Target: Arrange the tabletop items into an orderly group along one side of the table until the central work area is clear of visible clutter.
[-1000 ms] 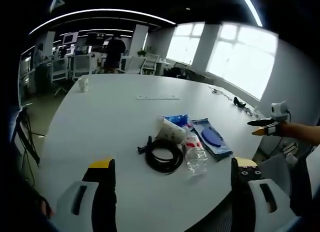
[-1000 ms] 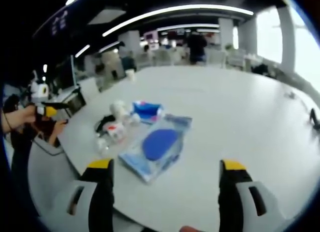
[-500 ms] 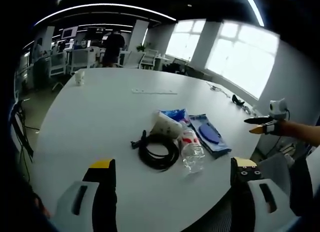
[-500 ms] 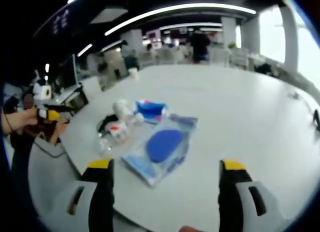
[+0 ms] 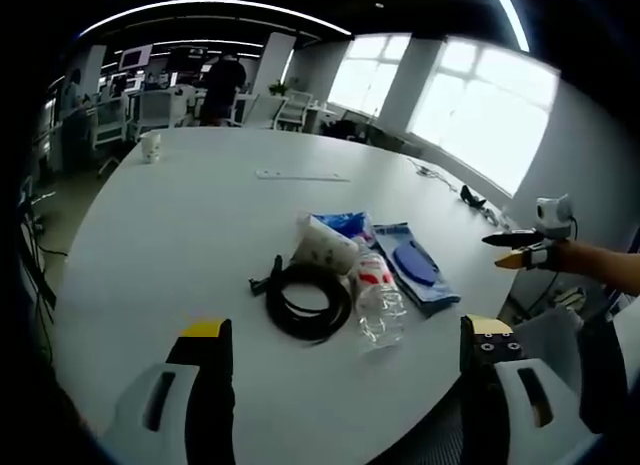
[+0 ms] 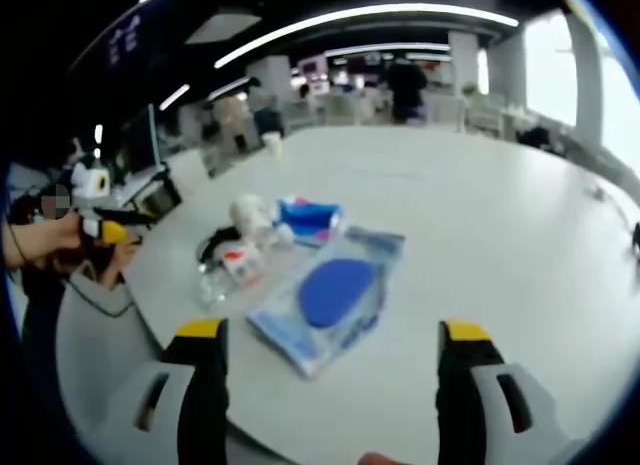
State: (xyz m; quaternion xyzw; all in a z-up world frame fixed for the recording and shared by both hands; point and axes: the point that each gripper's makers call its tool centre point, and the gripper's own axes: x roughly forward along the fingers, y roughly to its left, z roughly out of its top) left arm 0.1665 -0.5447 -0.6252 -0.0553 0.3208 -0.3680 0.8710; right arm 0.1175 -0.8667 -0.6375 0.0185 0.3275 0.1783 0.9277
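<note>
Both views have drawn slightly nearer the clutter, coiled cable, bottle and blue packet clustered near the worktop edge, while left gripper and right gripper fingers stay apart, empty, so sorting has not begun.

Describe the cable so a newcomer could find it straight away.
On the big white table, look at the small cluster of items near the edge. The cable is the black coil at the cluster's end, beside the clear plastic bottle; nothing else there is black or ring-shaped.

Black coiled cable, clear plastic bottle and blue packets clustered on white table.
</note>
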